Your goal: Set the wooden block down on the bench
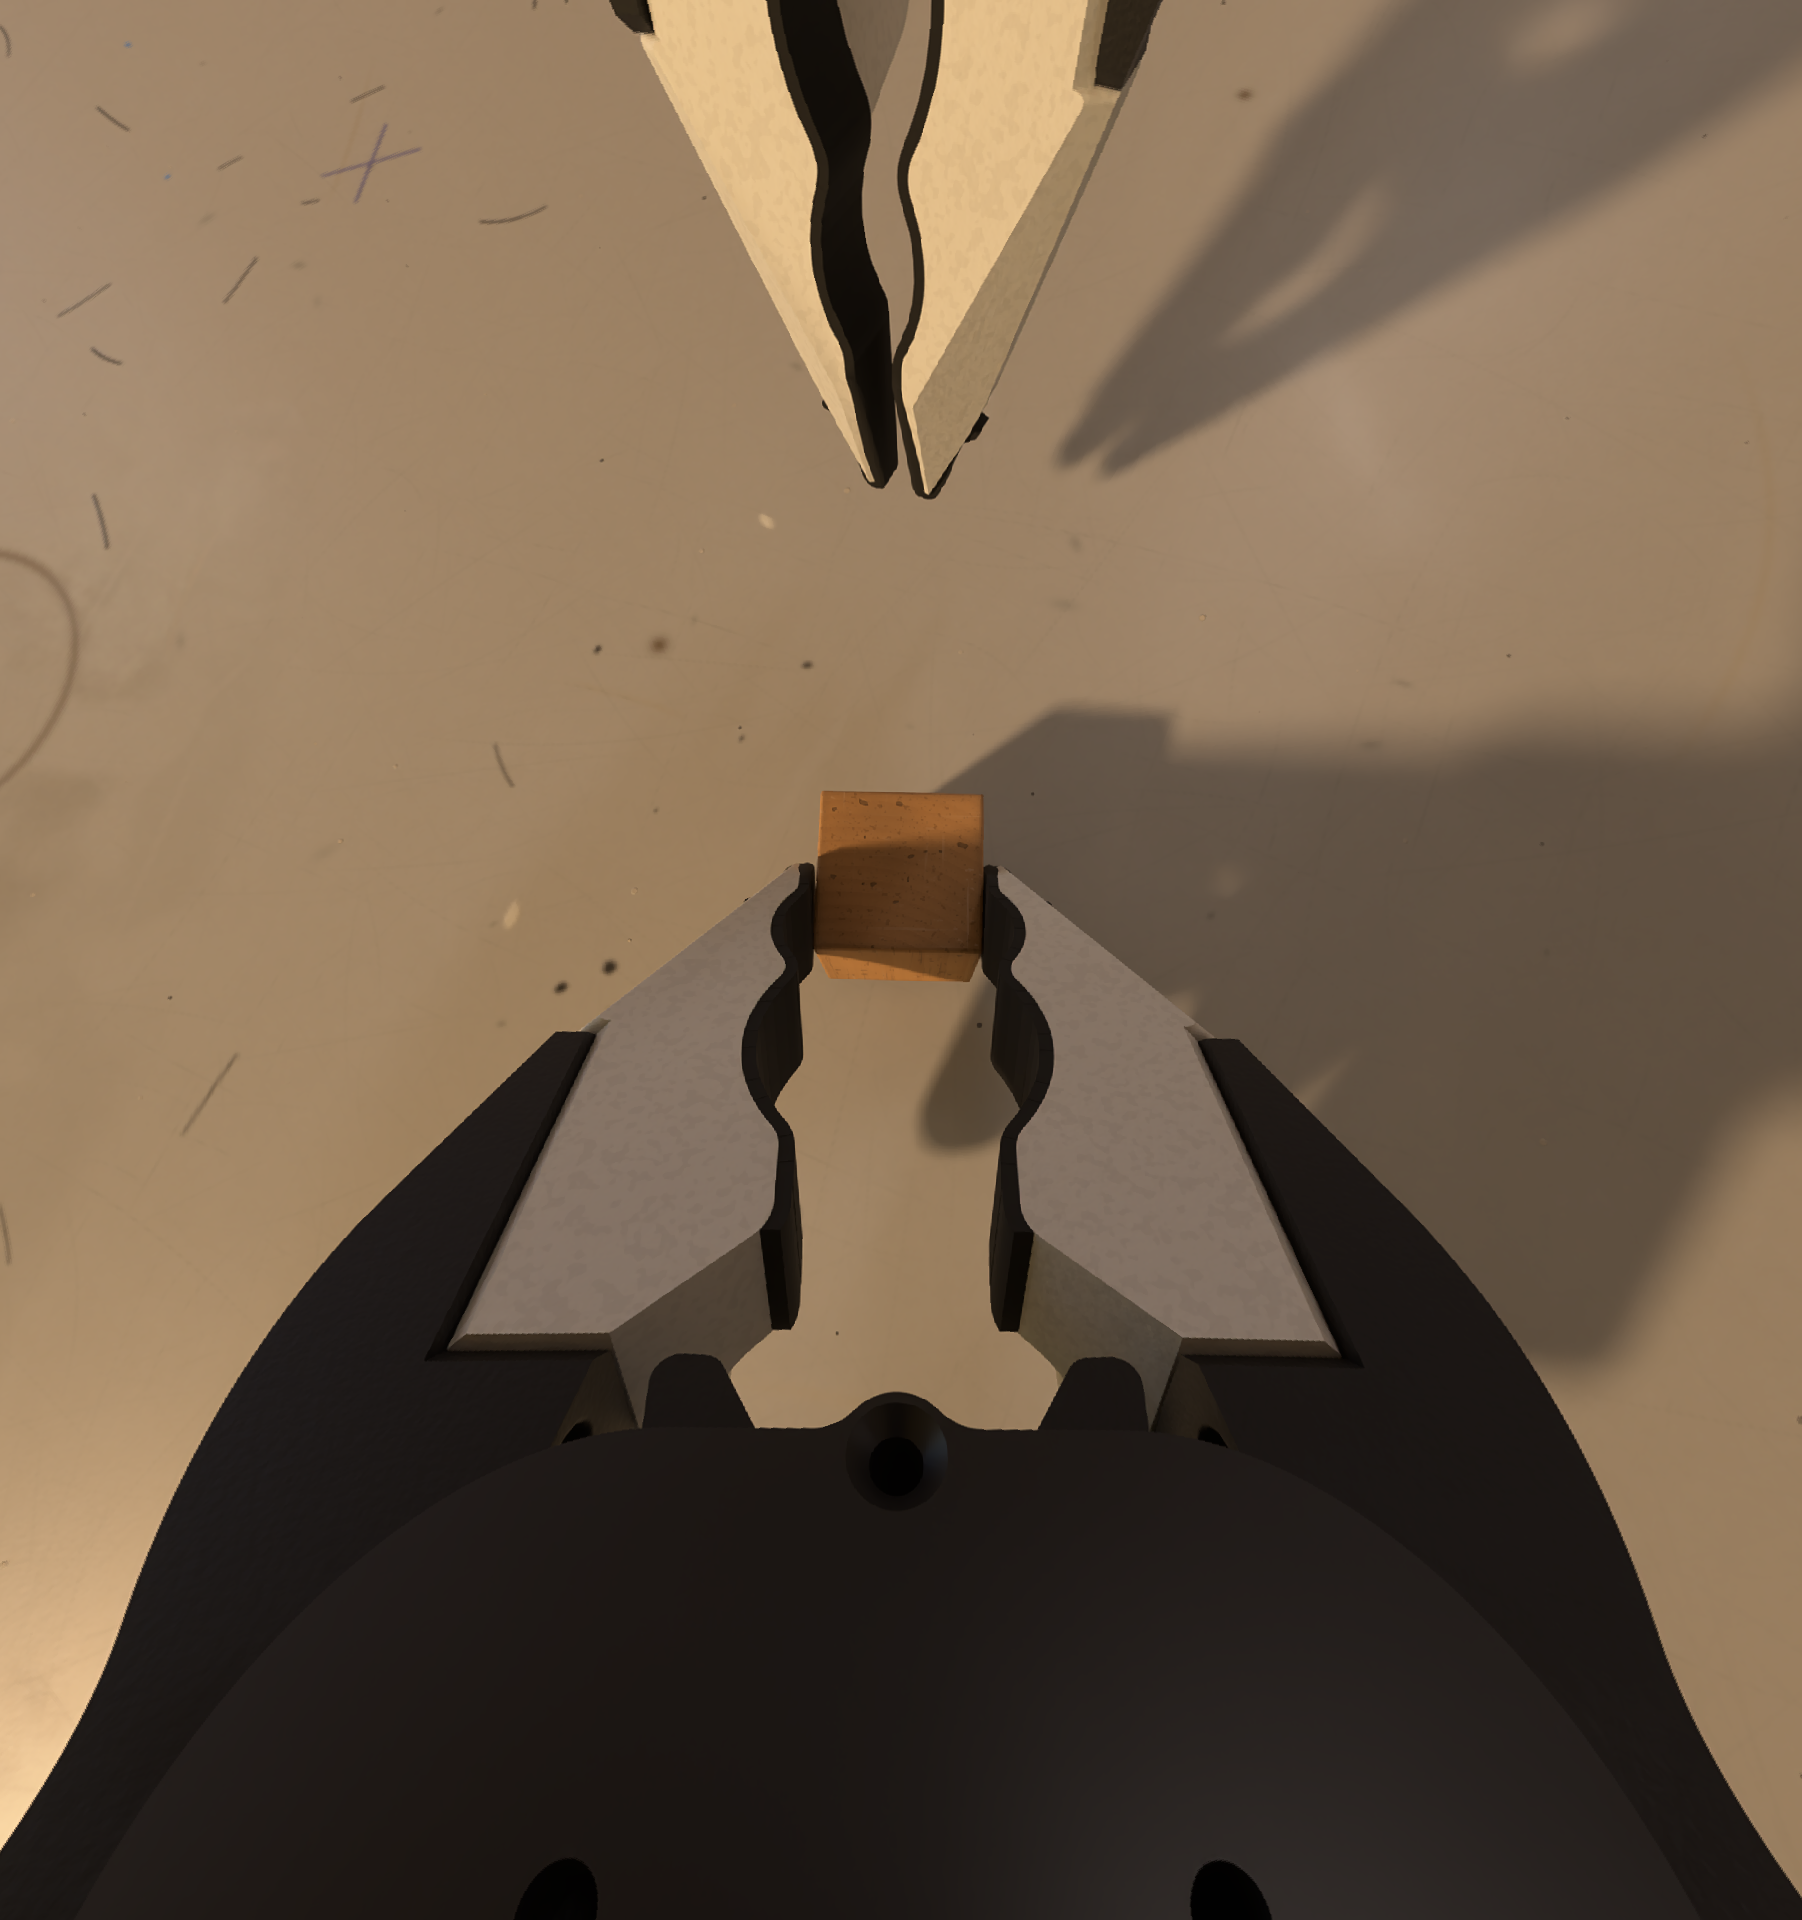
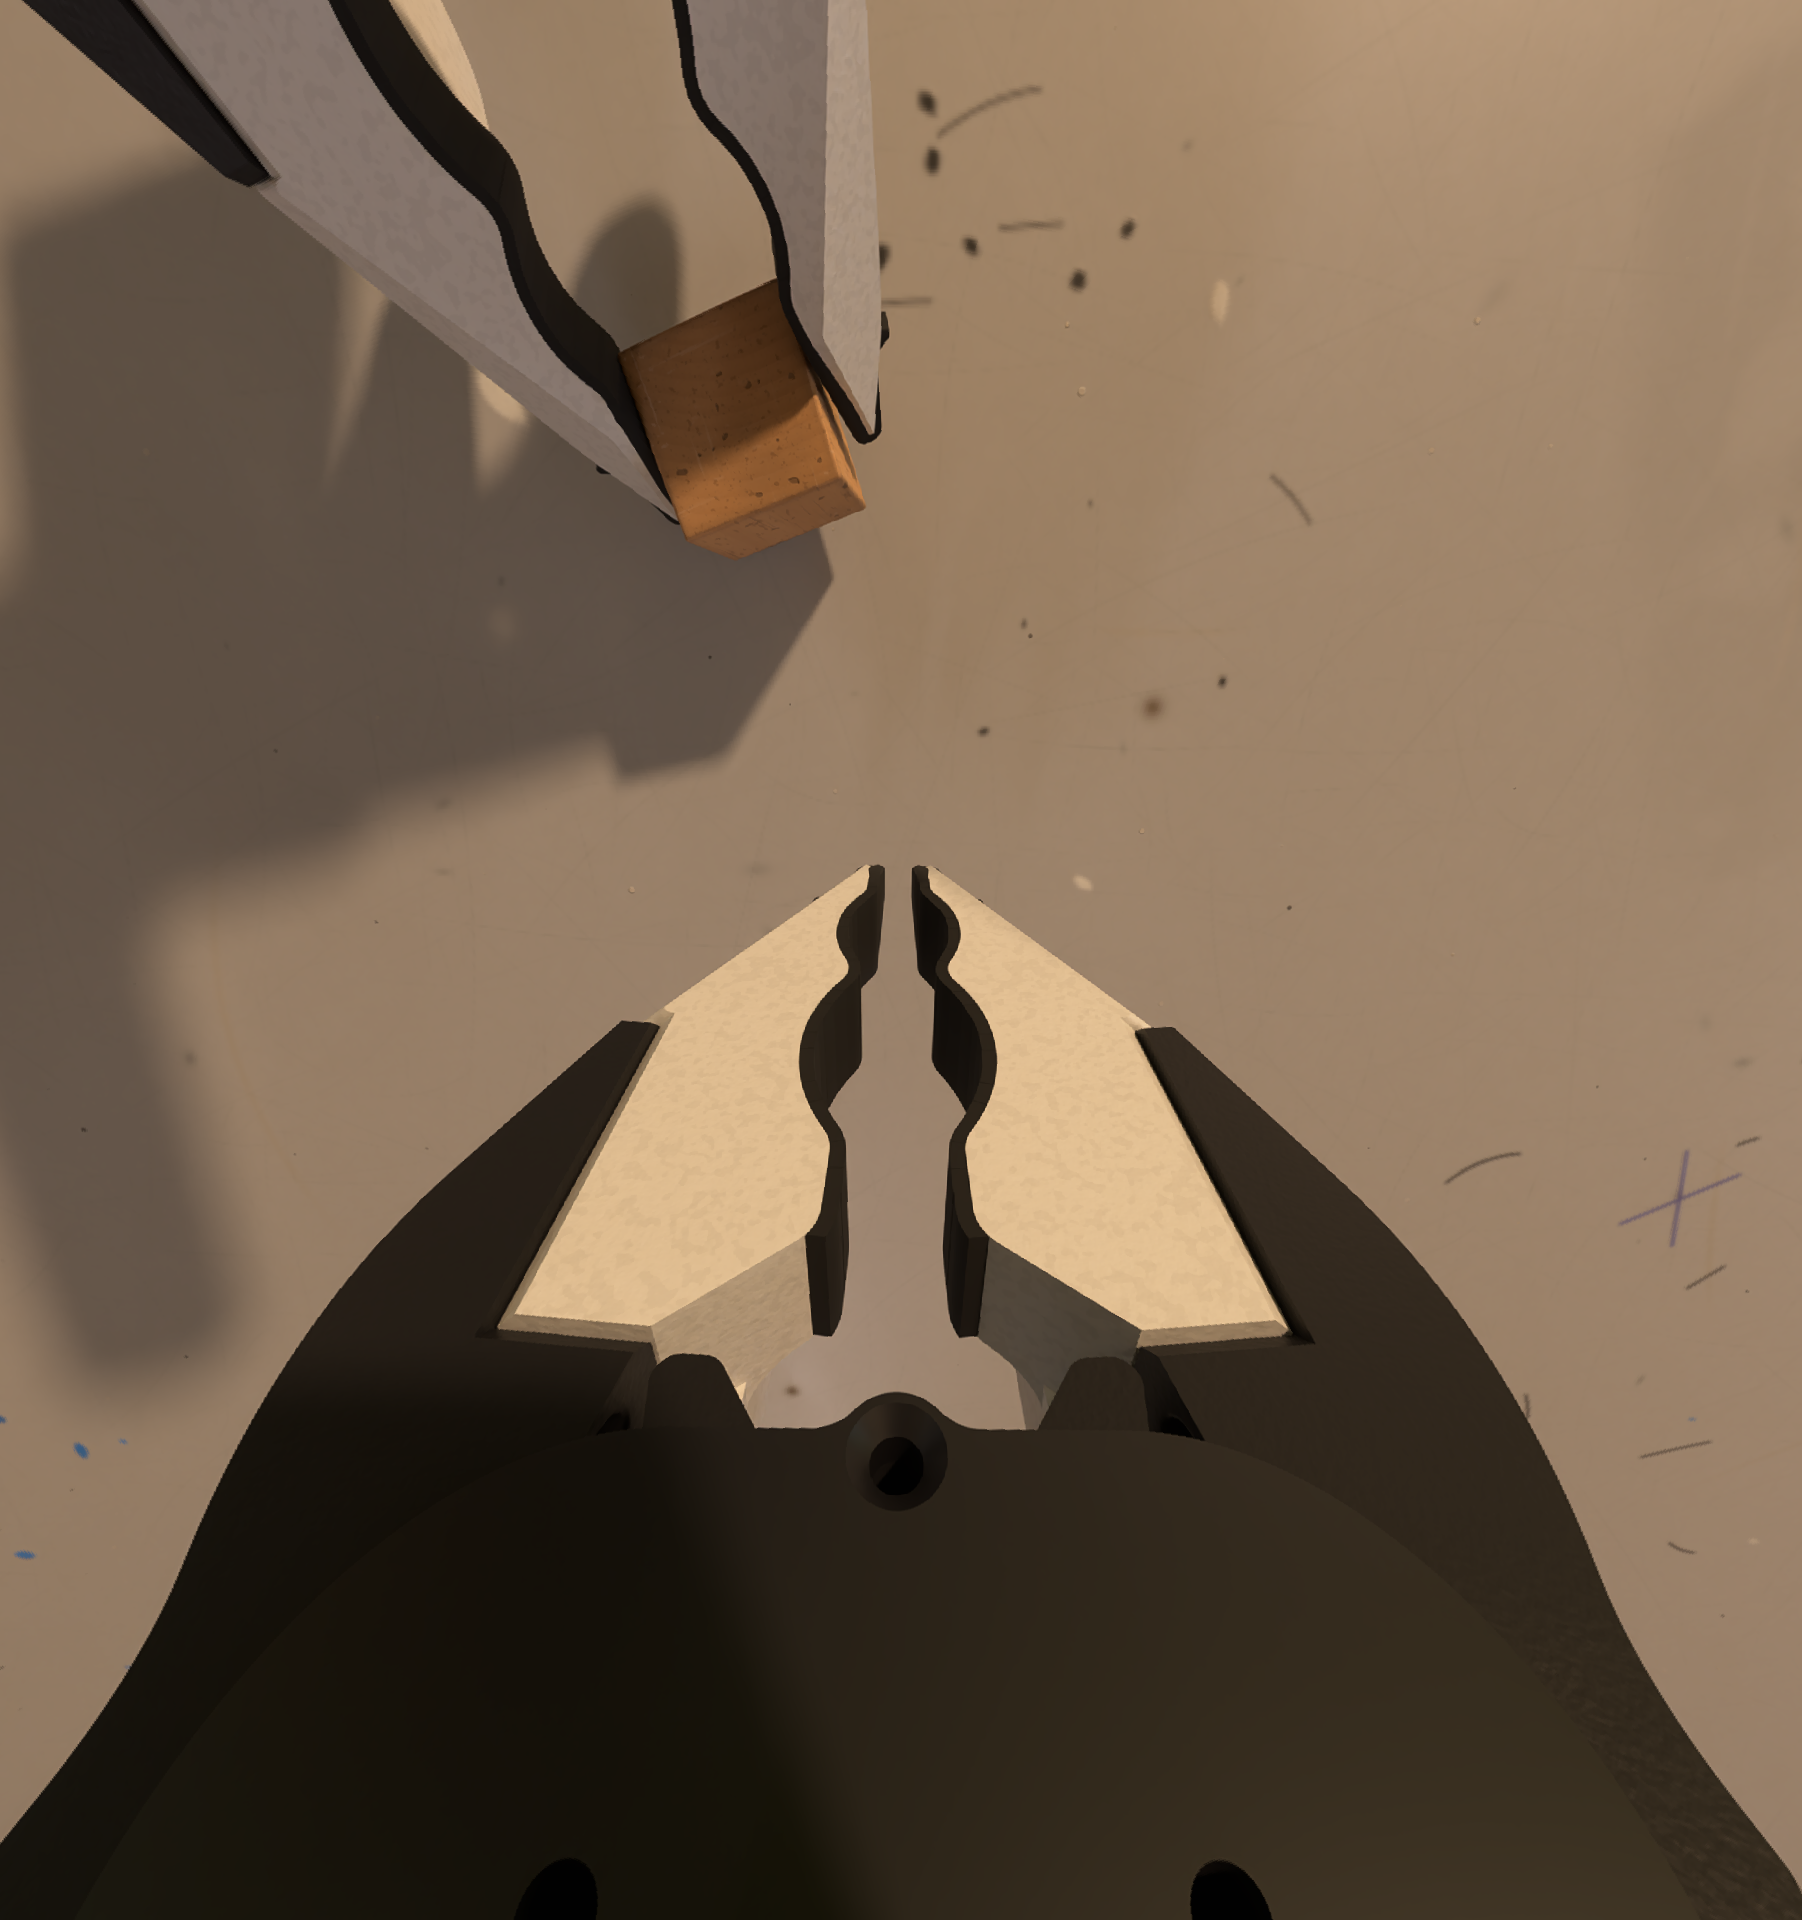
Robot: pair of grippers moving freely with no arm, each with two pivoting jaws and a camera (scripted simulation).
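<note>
A small orange-brown wooden block (image 1: 897, 883) sits clamped between the tips of my left gripper (image 1: 898, 894), which is shut on it above the tan bench (image 1: 357, 727). The block casts a shadow apart from itself, so it hangs above the surface. My right gripper (image 2: 895, 883) is shut and empty, its tips nearly touching. It faces the left gripper from the far side and shows at the top of the left wrist view (image 1: 902, 483). The right wrist view shows the left gripper (image 2: 762, 457) holding the block (image 2: 741, 436) at the upper left.
The bench top is scuffed, with dark specks, pen strokes (image 1: 367, 161) and a faint drawn loop (image 1: 3, 675) at the left. Large shadows of both grippers fall across the bench (image 2: 253, 675).
</note>
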